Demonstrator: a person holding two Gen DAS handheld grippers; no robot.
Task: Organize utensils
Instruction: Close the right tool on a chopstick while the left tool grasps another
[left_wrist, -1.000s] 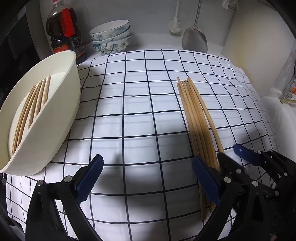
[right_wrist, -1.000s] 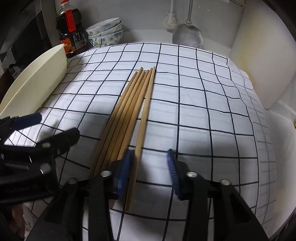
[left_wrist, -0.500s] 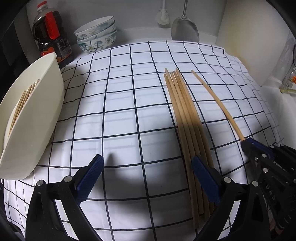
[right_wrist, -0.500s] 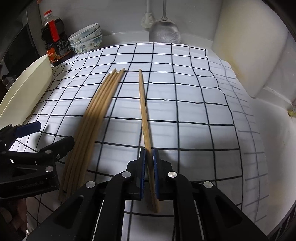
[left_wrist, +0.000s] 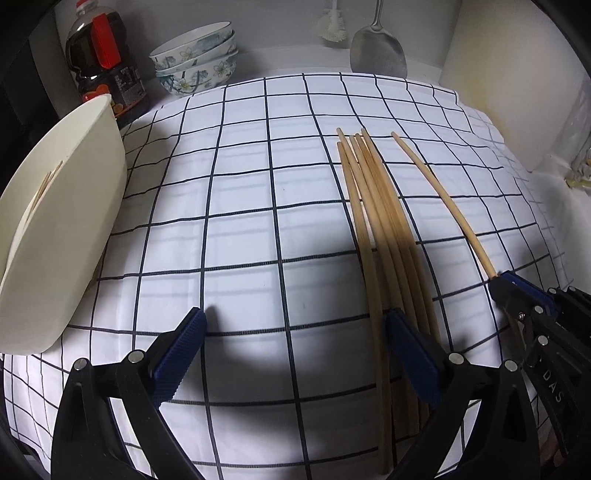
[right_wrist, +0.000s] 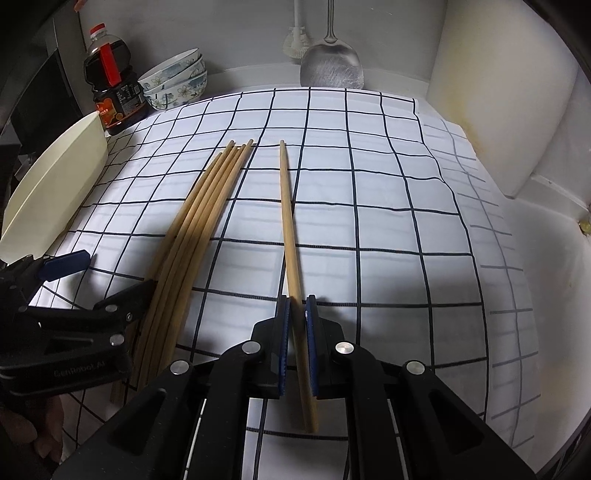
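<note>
My right gripper (right_wrist: 296, 314) is shut on a single wooden chopstick (right_wrist: 288, 229), which it holds apart to the right of the others; that chopstick (left_wrist: 439, 199) and gripper (left_wrist: 517, 291) also show in the left wrist view. A bundle of several wooden chopsticks (right_wrist: 199, 225) lies on the checked cloth (right_wrist: 369, 206); it also shows in the left wrist view (left_wrist: 376, 229). My left gripper (left_wrist: 295, 347) is open and empty, its right finger beside the bundle. A cream bowl-shaped holder (left_wrist: 62, 229) on the left holds more chopsticks (left_wrist: 46, 182).
A dark sauce bottle (left_wrist: 101, 66) and stacked floral bowls (left_wrist: 195, 59) stand at the back left. A metal spatula (left_wrist: 376, 51) and a brush (left_wrist: 330, 27) hang at the back wall. A white wall (right_wrist: 498, 110) rises on the right.
My right gripper closed on the rightmost chopstick and drew it away from the bundle to the right. Both views have shifted slightly; the left gripper stays open.
</note>
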